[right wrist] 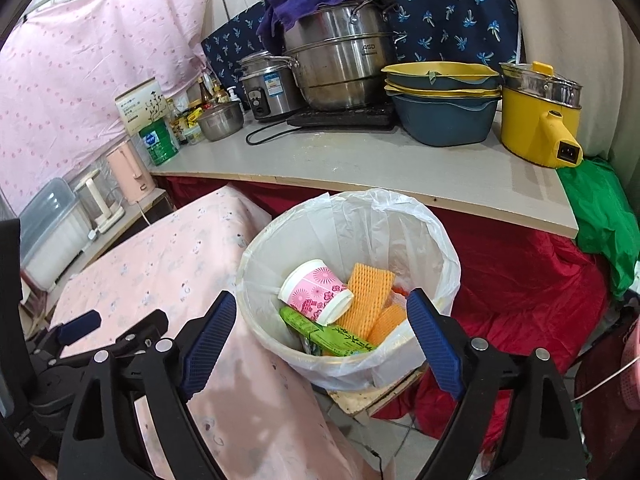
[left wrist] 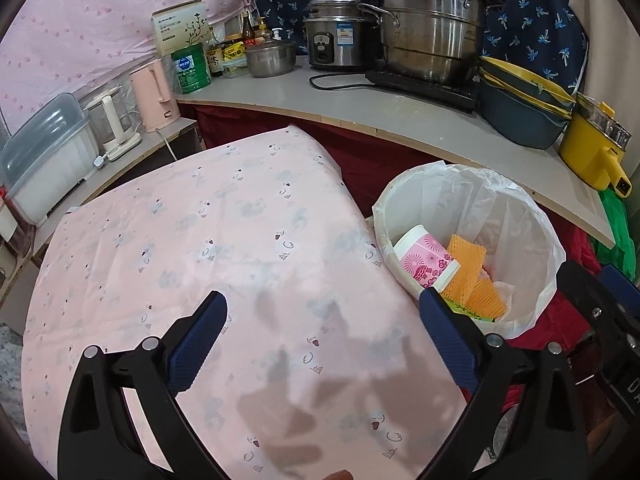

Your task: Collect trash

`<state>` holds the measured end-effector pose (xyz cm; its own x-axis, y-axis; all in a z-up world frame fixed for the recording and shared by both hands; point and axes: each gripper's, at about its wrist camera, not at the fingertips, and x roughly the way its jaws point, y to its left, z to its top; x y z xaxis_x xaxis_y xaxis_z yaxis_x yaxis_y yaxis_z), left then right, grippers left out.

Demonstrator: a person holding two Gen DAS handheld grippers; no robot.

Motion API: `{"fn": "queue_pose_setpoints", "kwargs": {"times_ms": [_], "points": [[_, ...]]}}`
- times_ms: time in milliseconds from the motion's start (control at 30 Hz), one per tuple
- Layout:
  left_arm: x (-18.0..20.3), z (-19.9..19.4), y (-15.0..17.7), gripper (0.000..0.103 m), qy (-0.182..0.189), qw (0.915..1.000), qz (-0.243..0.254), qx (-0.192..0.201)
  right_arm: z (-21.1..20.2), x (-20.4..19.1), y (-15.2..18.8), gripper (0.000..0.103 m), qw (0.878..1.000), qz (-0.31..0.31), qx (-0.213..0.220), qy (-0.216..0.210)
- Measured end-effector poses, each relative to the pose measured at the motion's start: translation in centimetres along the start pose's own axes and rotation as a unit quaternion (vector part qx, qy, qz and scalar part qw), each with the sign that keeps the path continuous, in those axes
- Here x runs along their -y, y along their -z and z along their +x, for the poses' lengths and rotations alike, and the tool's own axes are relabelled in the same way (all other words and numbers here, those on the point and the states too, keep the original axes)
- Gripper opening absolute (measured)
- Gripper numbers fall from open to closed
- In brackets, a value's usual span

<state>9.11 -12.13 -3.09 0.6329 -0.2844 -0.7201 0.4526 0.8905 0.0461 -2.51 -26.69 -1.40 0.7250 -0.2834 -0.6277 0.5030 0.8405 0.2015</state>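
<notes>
Hovering over the bin now, the right gripper [right wrist: 322,336] has its blue pads spread wide with nothing between them, and in the right wrist view the lined trash bin [right wrist: 448,264] sits dead centre, straight ahead and below the fingers. Inside it, centre of that frame, lies a pink flowered paper cup [right wrist: 316,294] tipped on its side, its long axis running from upper left down to lower right. Beside it are pieces of orange foam netting [right wrist: 370,292], and a green wrapper [right wrist: 336,338] slants along the near wall at the bottom of the bin's opening.

Over on the other side, the left gripper [left wrist: 324,340] is just as wide apart and just as empty. It points at the pink tablecloth [left wrist: 180,260] filling the lower left and middle of the left wrist view, and I see no loose rubbish on the cloth there. From that gripper the bin sits off in the right half of the frame, just beyond the right-hand finger.

So the right hand is the nearer one to the bin, lined up squarely over its mouth. My read: everything visible is already in, and any next piece would have to be found elsewhere. The cluttered counter [right wrist: 360,164] across the upper frame looks like cookware, not trash.
</notes>
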Motion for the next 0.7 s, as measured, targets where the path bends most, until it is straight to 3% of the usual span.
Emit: {"fn": "queue_pose_setpoints", "kwargs": {"times_ms": [167,300,700], "points": [[-0.4,0.0,0.9,0.093,-0.007,1.0,-0.004,-0.004,-0.1,-0.5,0.7,0.086,1.0,-0.024,-0.012,-0.005],[-0.5,0.0,1.5,0.093,-0.01,0.9999,-0.005,-0.008,-0.5,-1.1,1.3,0.097,0.999,-0.046,-0.003,0.0],[-1.0,0.2,3.0,0.093,-0.022,0.9995,-0.014,-0.018,-0.9,-1.8,2.6,0.097,0.997,-0.076,0.002,0.011]]}}
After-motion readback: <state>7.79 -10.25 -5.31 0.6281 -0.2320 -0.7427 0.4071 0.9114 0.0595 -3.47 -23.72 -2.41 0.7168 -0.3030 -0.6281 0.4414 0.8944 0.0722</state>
